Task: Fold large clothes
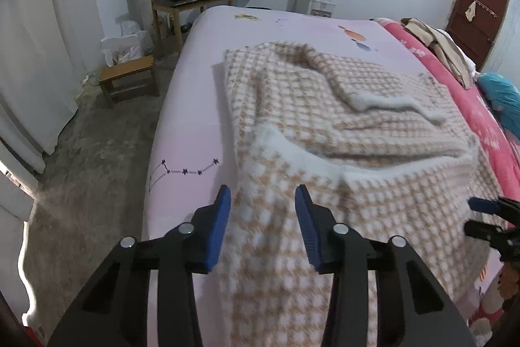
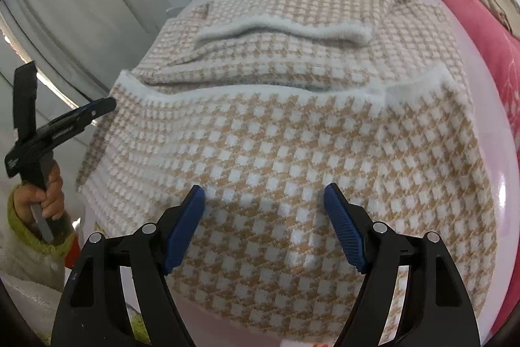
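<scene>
Fluffy beige-and-white houndstooth knit garment (image 2: 292,152) lies spread on the pink-sheeted bed (image 1: 182,132), partly folded: white-trimmed sleeve (image 2: 286,33) laid across the far part, a white-edged fold across the middle, near part hanging toward the bed's near edge. Left tongs (image 1: 262,200) are apart w/ nothing between the pads, hovering over the garment's near-left edge; right tongs (image 2: 264,194) also apart, empty, above the near-centre fabric. Next step, prob.: pinch the near hem at both corners, lift evenly, carry it far-ward over the white-edged fold. Grab full thickness, keep both sides level so the edge lands square, no bunching.
</scene>
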The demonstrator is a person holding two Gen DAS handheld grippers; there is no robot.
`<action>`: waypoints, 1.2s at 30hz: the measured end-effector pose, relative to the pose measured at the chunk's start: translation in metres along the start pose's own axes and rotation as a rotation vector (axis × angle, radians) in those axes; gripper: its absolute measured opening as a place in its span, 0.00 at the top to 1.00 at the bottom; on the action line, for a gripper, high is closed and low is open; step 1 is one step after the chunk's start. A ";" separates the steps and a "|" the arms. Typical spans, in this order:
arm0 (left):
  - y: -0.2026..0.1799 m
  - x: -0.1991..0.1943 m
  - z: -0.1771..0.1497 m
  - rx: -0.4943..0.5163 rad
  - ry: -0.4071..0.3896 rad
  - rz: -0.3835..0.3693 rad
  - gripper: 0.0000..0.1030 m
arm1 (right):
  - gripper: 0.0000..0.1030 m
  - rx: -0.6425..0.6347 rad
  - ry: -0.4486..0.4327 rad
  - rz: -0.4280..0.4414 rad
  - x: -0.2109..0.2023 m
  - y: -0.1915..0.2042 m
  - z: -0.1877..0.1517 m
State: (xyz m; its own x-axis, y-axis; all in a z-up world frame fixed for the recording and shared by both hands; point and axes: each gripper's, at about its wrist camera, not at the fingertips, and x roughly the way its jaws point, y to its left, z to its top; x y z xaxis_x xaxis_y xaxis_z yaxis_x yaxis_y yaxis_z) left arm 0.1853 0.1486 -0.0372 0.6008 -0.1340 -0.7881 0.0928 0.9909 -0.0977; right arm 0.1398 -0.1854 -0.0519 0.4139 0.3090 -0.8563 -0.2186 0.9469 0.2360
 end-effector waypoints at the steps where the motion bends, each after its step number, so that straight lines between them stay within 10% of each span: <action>1: 0.002 0.004 0.002 -0.002 0.001 0.004 0.63 | 0.30 -0.001 0.000 -0.002 0.001 0.000 0.000; 10: -0.002 -0.002 0.001 0.028 -0.005 -0.063 0.81 | 0.30 0.003 0.006 0.002 0.004 -0.002 -0.001; 36: -0.008 0.018 -0.002 0.035 0.154 -0.091 0.68 | 0.29 -0.004 0.008 0.006 0.006 -0.004 -0.001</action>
State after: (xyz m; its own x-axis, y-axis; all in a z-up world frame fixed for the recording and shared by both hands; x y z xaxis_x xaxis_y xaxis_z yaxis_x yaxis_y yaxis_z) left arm 0.1938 0.1378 -0.0520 0.4600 -0.2169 -0.8610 0.1710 0.9732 -0.1538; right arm 0.1426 -0.1869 -0.0583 0.4056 0.3136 -0.8585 -0.2245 0.9447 0.2391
